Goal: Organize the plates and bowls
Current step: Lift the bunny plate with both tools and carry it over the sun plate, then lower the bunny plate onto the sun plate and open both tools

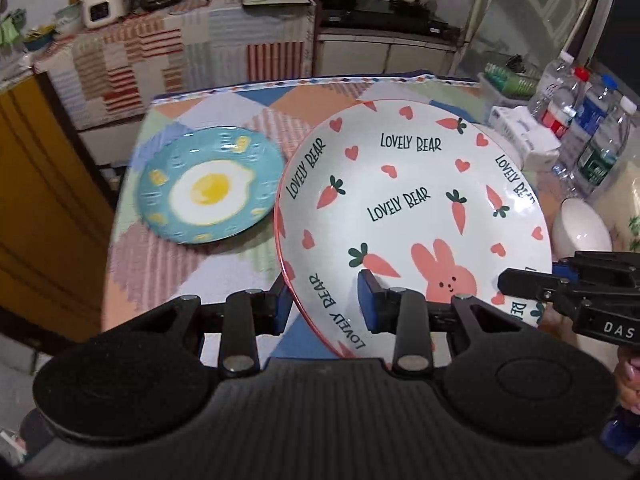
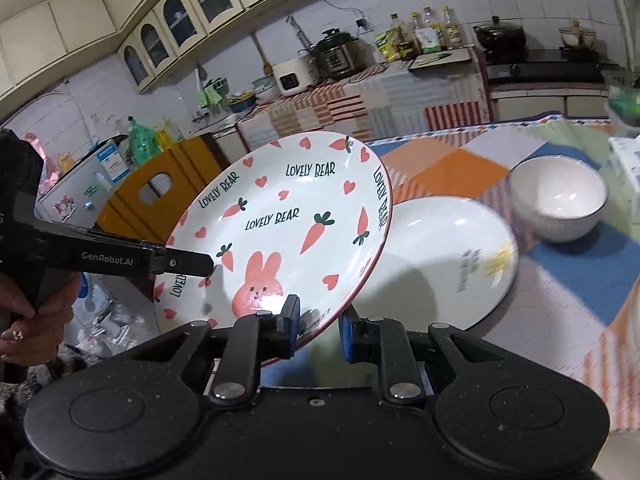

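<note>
You hold the bunny plate [image 1: 412,208] with both grippers at once. Your left gripper [image 1: 326,300] is clamped on its near rim, one pad under the plate and one pad on the inner face. Your right gripper [image 2: 319,330] grips the rim in the same way, with the edge passing between its two blue pads. The plate is lifted off the table [image 1: 240,268] and tilted, so it is in the air between the two tools.

As I judge it, the task is only in an early part. This plate is picked up but not yet put on anything. Beyond your left jaws and to their left, the egg plate [image 1: 208,184] lies alone on the cloth. Beyond your right jaws and to their right, a white plate [image 2: 436,264] lies flat, and farther behind it stands a white bowl [image 2: 558,200]. No two pieces are stacked yet, so the plates must still go together and the bowl must still get its place.

For writing: on the held plate you can read "LOVELY BEAR" several times. On the tools you can read "GenRobot.AI" and the letters "DAS". The small print on the white plate is too blurred to read.
</note>
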Motion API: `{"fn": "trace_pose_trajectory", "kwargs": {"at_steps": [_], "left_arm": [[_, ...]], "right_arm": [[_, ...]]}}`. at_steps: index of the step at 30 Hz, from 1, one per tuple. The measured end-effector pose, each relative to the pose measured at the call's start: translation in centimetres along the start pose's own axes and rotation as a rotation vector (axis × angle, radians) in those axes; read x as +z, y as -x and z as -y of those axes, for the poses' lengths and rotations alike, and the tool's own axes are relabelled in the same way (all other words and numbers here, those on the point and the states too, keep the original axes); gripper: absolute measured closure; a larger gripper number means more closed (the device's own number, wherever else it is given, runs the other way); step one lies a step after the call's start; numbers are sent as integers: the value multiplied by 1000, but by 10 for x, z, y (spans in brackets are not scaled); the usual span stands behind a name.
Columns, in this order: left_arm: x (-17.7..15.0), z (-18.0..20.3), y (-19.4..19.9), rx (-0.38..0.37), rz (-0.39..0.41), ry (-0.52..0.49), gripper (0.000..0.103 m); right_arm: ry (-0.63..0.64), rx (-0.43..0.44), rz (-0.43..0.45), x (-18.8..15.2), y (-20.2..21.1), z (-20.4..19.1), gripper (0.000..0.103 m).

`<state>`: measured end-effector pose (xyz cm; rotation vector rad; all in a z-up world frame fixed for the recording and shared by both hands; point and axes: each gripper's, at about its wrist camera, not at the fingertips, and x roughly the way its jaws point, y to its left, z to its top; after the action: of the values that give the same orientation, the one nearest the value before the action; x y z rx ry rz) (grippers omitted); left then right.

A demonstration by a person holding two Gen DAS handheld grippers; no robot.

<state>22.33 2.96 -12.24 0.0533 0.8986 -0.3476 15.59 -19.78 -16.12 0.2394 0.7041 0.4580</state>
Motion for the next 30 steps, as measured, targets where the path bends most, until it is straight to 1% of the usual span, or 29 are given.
{"fn": "trace_pose_trajectory", "kwargs": {"at_steps": [3,5,9,13,16,18,23,27,30], "left_arm": [[10,7,-25,-33,-23,22,70],[13,10,-45,-56,-54,48,70],[13,12,-79,-79,-98,77,70],[15,11,-102,-74,-139,89,70],[17,11,-120,-77,-190,83,70],[15,10,-127,-78,-209,105,70],[15,8,-133,-79,-216,120,70],[17,4,-136,-83,-216,129,70],[19,4,-140,-88,-220,136,70]], "right_arm": [[26,-35,-6,6,-1,18,78],[29,-57,-18,9,-7,29,78],[-14,-84,-56,9,-23,52,78],[-40,-90,-106,7,-41,66,77],[-23,-106,-133,9,-50,70,76],[12,-127,-147,10,-57,70,76],[-1,-151,-166,13,-60,73,75],[-29,-196,-238,24,-64,63,73],[-41,-251,-277,33,-71,59,72]]}}
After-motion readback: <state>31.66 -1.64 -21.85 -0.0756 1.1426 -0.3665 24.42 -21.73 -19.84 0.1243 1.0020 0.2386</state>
